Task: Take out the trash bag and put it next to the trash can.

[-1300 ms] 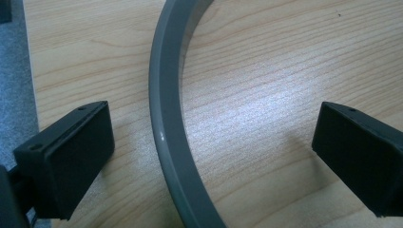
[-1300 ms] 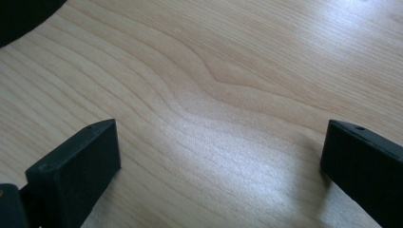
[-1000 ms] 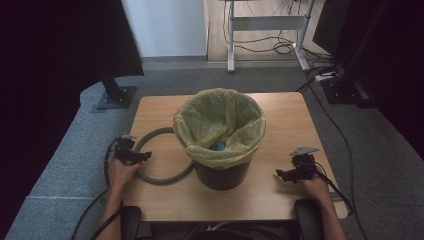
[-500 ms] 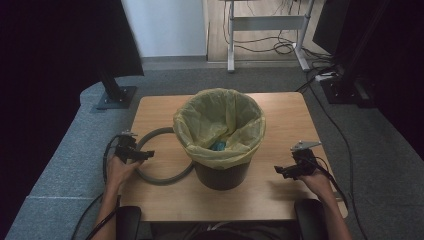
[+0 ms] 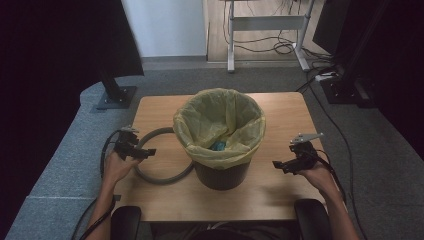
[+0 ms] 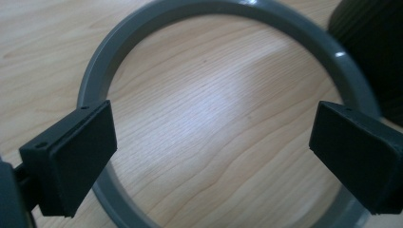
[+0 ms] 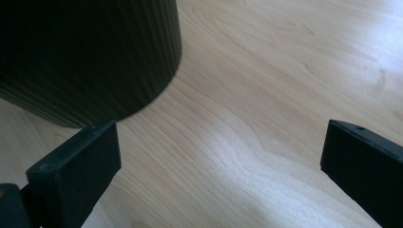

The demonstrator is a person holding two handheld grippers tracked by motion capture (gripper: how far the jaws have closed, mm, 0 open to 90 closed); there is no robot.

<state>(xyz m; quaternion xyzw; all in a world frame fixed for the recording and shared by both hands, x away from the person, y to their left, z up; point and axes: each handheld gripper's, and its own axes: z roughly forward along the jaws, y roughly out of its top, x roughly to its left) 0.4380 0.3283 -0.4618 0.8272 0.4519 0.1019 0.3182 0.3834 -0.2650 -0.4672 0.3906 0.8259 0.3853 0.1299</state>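
The left gripper [image 6: 209, 142] hovers with jaws spread wide, empty, directly over the grey plastic ring [image 6: 95, 71] lying flat on the table [image 5: 280, 195]. The ring looks stiff, light and smooth; I would pinch its narrow band across the thickness. Beyond it stands the black ribbed bin [image 5: 222, 172] with its yellow liner [image 5: 220, 122]. The right gripper [image 7: 221, 161], also spread and empty, faces the bin's base.

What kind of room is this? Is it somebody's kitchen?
Probably not a kitchen; it looks like an office or lab. There is grey carpet, a desk frame with loose cables at the back, and a small wooden table holding a lined bin.
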